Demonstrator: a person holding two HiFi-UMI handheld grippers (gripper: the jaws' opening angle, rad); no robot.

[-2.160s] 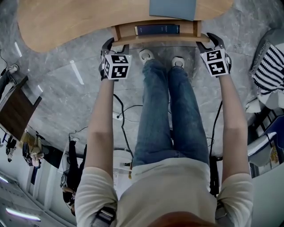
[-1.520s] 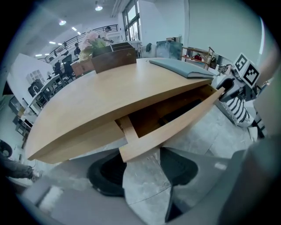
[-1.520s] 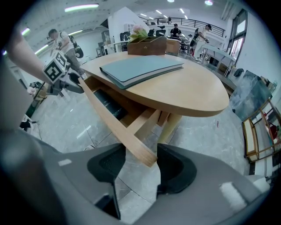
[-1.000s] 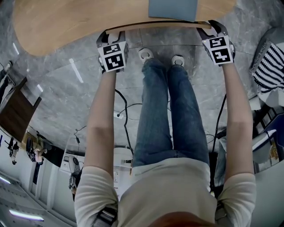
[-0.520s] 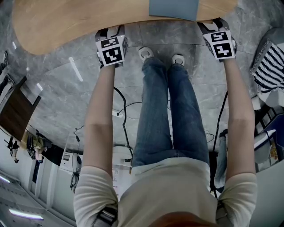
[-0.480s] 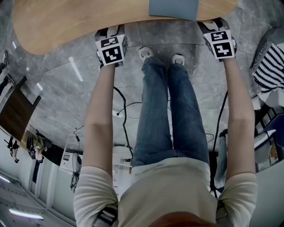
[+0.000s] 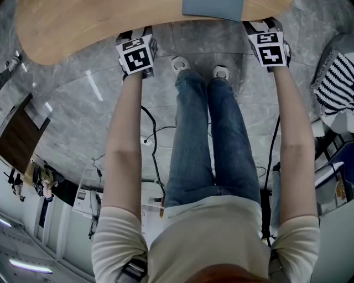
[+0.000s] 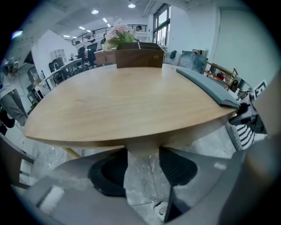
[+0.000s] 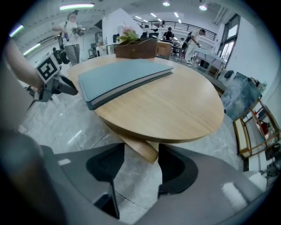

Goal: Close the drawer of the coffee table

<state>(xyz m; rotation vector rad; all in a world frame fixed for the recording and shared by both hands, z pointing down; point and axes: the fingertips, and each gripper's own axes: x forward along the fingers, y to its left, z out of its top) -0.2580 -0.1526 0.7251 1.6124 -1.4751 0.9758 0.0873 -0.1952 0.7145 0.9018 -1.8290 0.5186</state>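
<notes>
The wooden coffee table (image 7: 99,25) fills the top of the head view, and no drawer shows beyond its front edge. A grey flat pad (image 7: 213,6) lies on the tabletop. My left gripper (image 7: 134,37) hangs at the table's front edge, left of the person's shoes. In the left gripper view the left gripper (image 8: 142,163) stands open, with only floor and the table's underside (image 8: 142,147) seen through the gap. My right gripper (image 7: 264,26) is at the edge on the right. In its own view the right gripper (image 9: 139,165) has its jaws opening, nothing held, a wooden leg (image 9: 138,149) beyond them.
The person's legs and white shoes (image 7: 180,63) stand between the two grippers. Cables (image 7: 152,138) run over the grey stone floor. A striped cushion (image 7: 334,83) lies at the right, a dark wooden panel (image 7: 19,138) at the left. A wooden box with flowers (image 8: 139,57) stands on the table's far side.
The drawer, open earlier with a dark blue book in it, has slid out of sight under the tabletop. Both grippers followed it forward to the table's edge.
</notes>
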